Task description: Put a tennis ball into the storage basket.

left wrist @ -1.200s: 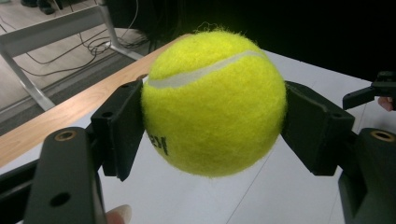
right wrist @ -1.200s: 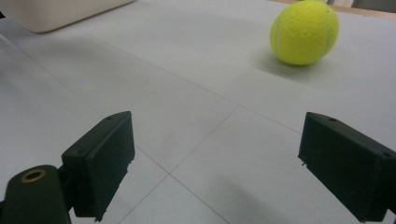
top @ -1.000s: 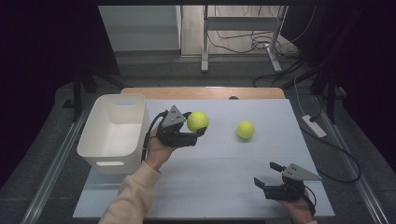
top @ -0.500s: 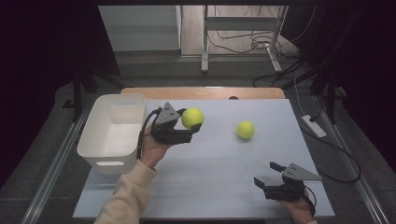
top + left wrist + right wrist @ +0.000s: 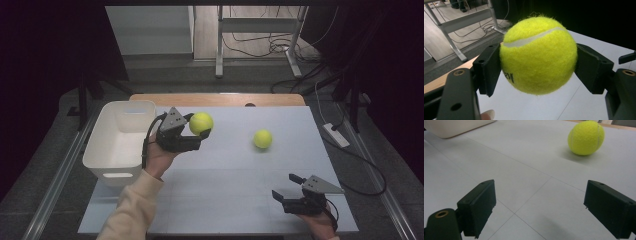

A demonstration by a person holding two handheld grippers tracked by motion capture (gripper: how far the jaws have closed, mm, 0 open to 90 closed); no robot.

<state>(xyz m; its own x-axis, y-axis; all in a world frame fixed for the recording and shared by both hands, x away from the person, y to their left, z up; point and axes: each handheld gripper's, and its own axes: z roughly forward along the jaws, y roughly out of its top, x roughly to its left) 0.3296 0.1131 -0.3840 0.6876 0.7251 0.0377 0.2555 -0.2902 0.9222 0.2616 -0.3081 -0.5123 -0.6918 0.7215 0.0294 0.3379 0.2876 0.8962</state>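
Yellow-green tennis ball [image 5: 201, 123] clamped between the two black jaws of the left gripper [image 5: 196, 134], pads pressing on its opposite sides. Held up above the pale table [image 5: 225, 200], just beside the right wall of the white plastic bin [image 5: 118, 145] and a little past its rim toward the table's middle. Seen close in the left gripper view as the same ball [image 5: 538, 55], white seam running across its upper part, dark printed letters low on its left side, the jaws gripping it at about mid-height. Grey three-cornered plate on top of this gripper, tilted; a cream sleeve [image 5: 127, 210] coming in from the bottom edge.

Second tennis ball [image 5: 262, 138] resting alone on the table, well apart from the held one and to its right. Visible also in the right gripper view [image 5: 586, 137], far ahead of the jaws and off to the right, with a soft shadow under it.

Right gripper [image 5: 284, 187] low at the near right corner of the table, jaws standing wide apart with nothing but bare table surface between them. Pointing roughly toward the bin side, well apart from both balls. Corner of the white bin at the top left of the right gripper view.
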